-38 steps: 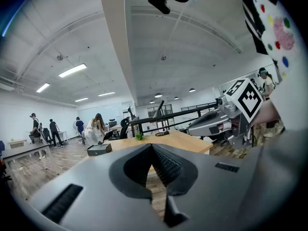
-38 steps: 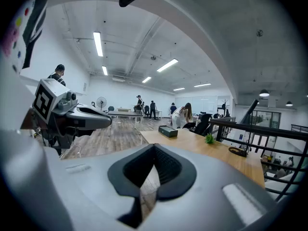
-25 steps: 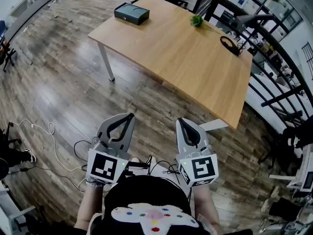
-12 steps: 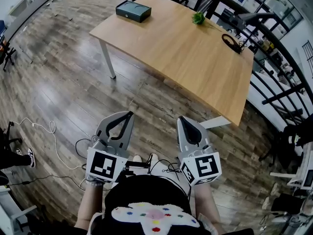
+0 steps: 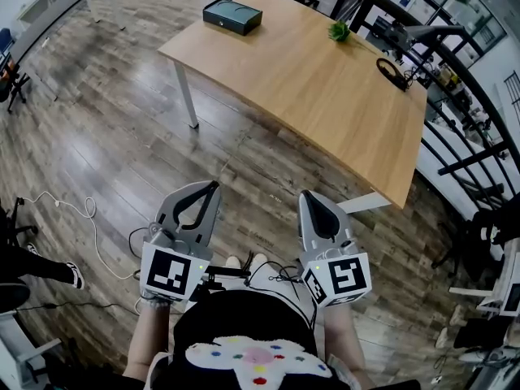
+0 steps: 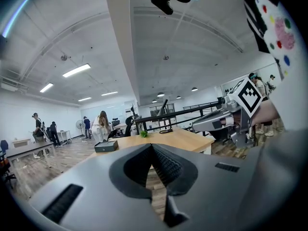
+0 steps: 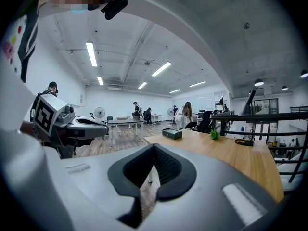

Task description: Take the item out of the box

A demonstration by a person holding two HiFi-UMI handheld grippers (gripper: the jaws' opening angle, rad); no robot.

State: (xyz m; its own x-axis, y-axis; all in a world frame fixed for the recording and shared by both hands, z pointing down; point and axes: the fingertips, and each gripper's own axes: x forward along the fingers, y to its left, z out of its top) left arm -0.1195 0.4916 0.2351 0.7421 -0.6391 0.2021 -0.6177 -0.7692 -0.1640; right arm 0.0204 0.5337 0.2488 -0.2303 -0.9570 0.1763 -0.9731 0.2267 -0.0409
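A dark flat box (image 5: 232, 15) lies shut at the far left corner of a wooden table (image 5: 325, 104), well ahead of me. The same box (image 6: 106, 146) shows small in the left gripper view, and the box (image 7: 172, 134) shows again in the right gripper view. My left gripper (image 5: 214, 186) and right gripper (image 5: 306, 195) are held side by side close to my body, above the wooden floor and short of the table. Each is shut, jaws meeting at the tip, with nothing between them.
A small green plant (image 5: 340, 31) and a black looped object (image 5: 392, 73) sit on the table's far side. Black railings (image 5: 455, 136) run along the right. Cables (image 5: 73, 214) lie on the floor at left. People stand far off (image 7: 185, 115) in the room.
The table and box have slid slightly right and up in the head view. Both grippers stay shut and close together, a touch lower in the picture.
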